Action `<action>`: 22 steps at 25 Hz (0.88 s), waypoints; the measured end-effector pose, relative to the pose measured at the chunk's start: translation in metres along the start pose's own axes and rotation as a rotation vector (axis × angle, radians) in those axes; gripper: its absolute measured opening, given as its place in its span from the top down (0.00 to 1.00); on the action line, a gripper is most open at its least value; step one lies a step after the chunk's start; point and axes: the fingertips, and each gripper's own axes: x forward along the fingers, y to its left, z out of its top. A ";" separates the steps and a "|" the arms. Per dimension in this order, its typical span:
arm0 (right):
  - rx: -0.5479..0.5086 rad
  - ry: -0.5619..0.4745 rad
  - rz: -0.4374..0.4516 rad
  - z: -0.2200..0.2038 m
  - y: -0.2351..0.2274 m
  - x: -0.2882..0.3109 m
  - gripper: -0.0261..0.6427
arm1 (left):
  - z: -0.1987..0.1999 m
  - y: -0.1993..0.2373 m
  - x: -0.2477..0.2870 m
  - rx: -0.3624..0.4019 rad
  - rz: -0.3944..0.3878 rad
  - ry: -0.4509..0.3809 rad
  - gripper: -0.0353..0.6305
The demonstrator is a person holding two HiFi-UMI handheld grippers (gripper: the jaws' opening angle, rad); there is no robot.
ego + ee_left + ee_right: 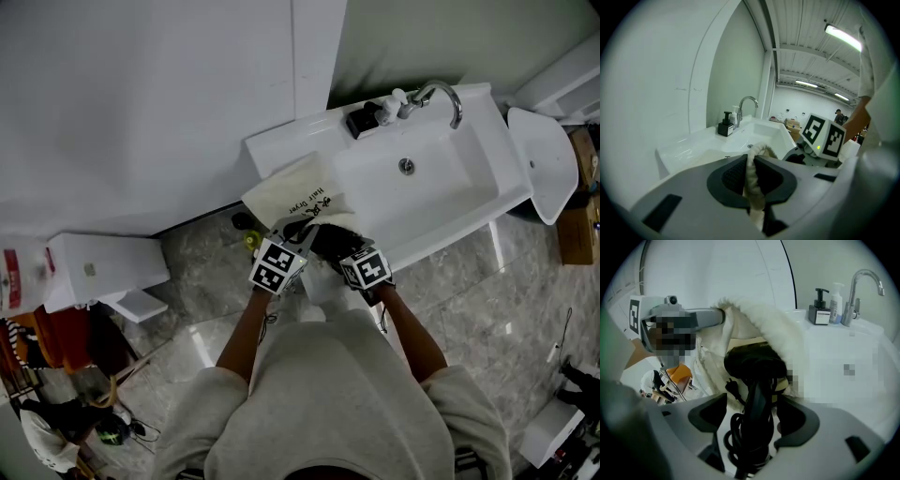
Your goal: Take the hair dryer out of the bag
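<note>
Cream bag [298, 192], black hair dryer [754, 365], white sink [450, 192], grey marbled floor [202, 272].

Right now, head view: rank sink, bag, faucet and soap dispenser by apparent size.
1. sink, by far the largest
2. bag
3. faucet and soap dispenser: both small and look about alike, so they are not ranked.
</note>
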 end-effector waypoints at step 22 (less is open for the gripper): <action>-0.090 0.088 -0.121 0.032 -0.020 0.021 0.52 | 0.003 -0.008 -0.004 0.023 -0.072 -0.004 0.91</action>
